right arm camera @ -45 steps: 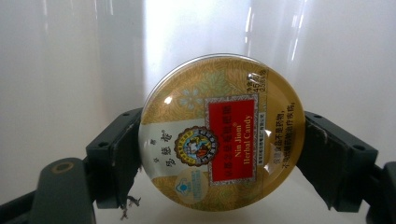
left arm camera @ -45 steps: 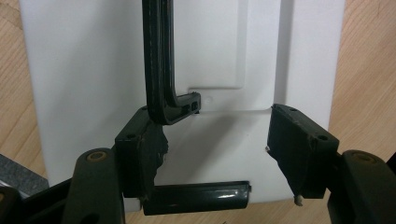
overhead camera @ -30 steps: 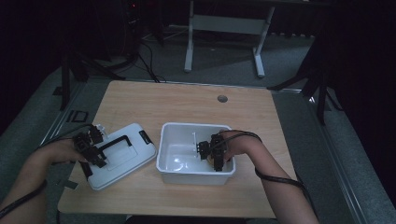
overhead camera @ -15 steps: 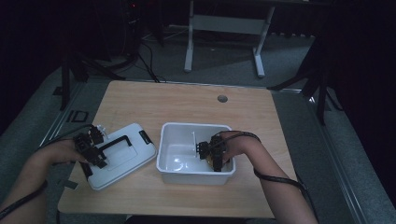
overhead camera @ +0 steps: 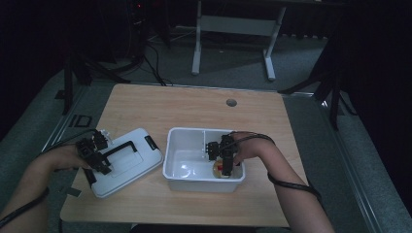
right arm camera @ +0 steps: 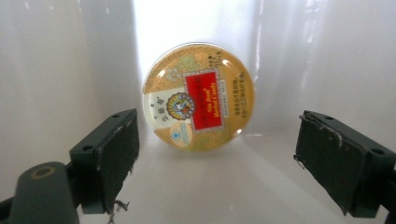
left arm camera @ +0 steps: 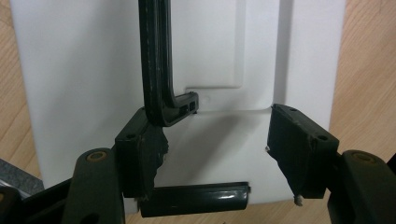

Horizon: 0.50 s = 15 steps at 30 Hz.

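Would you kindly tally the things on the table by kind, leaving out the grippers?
White plastic bin: 1
White lid with black handle: 1
Round gold candy tin, lying in the bin: 1
Total: 3

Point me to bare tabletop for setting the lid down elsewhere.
Free: the far strip of the table beyond the lid and white bin, up to the round hole; also right of the bin. Crowded: the near-left corner, lid and left tongs.

right gripper (overhead camera: 224,164) in white bin (overhead camera: 184,141), candy tin (overhead camera: 221,169)
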Tool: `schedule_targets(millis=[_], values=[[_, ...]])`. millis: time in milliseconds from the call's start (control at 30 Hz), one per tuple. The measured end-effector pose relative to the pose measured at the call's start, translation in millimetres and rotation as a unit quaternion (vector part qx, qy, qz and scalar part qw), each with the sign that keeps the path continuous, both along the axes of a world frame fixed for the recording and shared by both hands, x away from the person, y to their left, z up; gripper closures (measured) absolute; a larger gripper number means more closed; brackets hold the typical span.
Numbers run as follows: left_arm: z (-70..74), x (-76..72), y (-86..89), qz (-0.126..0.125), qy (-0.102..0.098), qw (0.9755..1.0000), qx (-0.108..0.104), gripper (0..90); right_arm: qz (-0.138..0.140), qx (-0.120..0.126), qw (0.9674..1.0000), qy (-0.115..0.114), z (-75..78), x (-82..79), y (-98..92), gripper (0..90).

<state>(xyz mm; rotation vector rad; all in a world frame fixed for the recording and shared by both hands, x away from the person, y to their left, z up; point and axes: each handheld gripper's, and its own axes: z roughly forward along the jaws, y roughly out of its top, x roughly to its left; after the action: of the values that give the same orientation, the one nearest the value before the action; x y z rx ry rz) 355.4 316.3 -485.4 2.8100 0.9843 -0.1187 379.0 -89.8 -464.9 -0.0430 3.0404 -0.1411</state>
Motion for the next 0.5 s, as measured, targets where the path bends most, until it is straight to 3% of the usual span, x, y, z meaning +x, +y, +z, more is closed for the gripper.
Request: schedule_targets(millis=[233, 333, 500], values=[[2.4, 0.5, -1.3, 0.002, -0.001, 1.0, 0.0, 35.7, -0.005, 0.052, 0.9986, -0.002, 33.6, -3.0, -11.6, 11.8], [3.4, 0.9, -1.6, 0.0, -0.002, 1.0, 0.0, 35.7, -0.007, 0.052, 0.9986, -0.009, 41.1, -3.6, -16.8, 11.6], [6.1, 1.1, -1.6, 0.0, -0.006, 1.0, 0.002, 35.7, -0.017, 0.075, 0.9969, -0.019, 61.7, -2.0, -37.7, 11.8]])
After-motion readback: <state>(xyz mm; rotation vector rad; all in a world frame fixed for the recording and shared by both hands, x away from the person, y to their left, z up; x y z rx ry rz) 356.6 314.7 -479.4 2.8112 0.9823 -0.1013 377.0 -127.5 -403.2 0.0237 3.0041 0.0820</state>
